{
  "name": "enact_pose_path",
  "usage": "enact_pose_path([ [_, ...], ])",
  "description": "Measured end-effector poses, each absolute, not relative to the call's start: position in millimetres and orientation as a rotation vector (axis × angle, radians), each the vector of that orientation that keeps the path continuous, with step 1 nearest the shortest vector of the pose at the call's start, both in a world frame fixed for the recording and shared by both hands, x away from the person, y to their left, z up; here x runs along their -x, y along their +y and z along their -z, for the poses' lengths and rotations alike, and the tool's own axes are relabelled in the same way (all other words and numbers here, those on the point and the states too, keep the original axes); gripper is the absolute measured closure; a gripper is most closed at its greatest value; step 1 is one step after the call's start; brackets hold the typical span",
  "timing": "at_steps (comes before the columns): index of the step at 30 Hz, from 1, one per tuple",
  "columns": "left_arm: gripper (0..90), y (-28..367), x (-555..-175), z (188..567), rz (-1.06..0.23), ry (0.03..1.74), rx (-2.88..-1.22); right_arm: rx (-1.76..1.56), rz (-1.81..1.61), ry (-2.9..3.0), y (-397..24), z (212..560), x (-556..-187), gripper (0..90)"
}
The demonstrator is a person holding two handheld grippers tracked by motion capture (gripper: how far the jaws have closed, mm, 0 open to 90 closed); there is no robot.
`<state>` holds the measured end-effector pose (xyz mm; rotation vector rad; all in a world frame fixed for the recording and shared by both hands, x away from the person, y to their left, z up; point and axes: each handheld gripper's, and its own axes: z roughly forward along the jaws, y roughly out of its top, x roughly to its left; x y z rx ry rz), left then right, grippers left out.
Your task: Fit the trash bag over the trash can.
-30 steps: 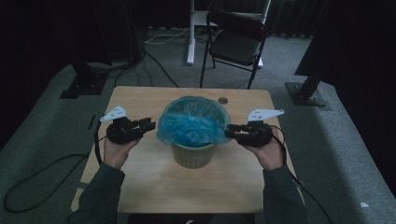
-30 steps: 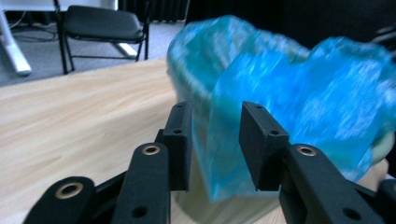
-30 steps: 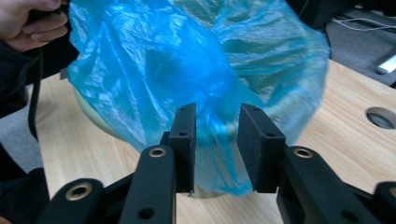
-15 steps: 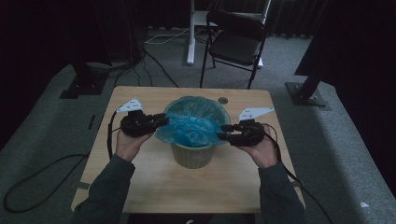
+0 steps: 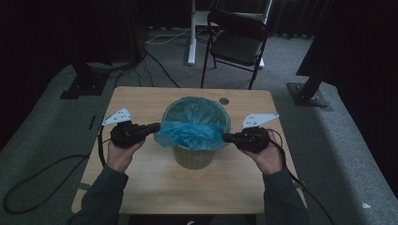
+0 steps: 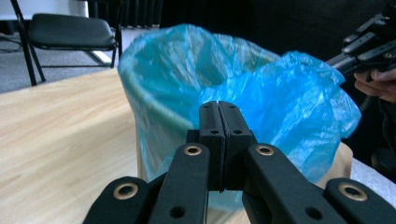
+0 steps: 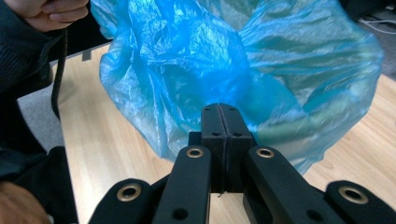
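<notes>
Light wood table point(image 5: 141, 187) on grey carpet, dark room, black folding chair point(image 5: 237, 44) behind. Bin point(image 5: 193, 157) mid-table, blue bag point(image 5: 195, 129) draped over its rim. Left hand-held gripper point(image 5: 155, 127) and right hand-held gripper point(image 5: 227, 137) have both just closed, jaws pressed together at the bag's edges; whether they pinch the film, can't tell.

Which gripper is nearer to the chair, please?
Right. The right gripper is at the bag's right edge, below the chair; the left gripper is at its left edge, farther off.
</notes>
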<state>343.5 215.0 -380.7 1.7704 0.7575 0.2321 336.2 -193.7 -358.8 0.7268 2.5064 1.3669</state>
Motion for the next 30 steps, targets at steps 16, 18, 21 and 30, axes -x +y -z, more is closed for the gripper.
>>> enact_pose_path([
  [16, 88.9, 204.8, -338.0, 420.0, -0.122, 0.736, -1.852, -0.749, -1.341, 2.588, -197.0, 380.5, -336.9, 89.9],
  [18, 89.0, 201.7, -338.0, 421.6, -0.117, 0.733, -1.859, -0.759, -1.346, 2.593, -198.3, 383.1, -338.3, 89.9],
  [21, 88.9, 198.7, -334.8, 421.2, -0.117, 0.715, -1.861, -0.764, -1.33, 2.614, -196.6, 388.3, -339.5, 89.9],
  [30, 87.9, 195.2, -330.5, 420.0, -0.112, 0.683, -1.863, -0.771, -1.287, 2.649, -190.8, 396.5, -341.9, 89.0],
])
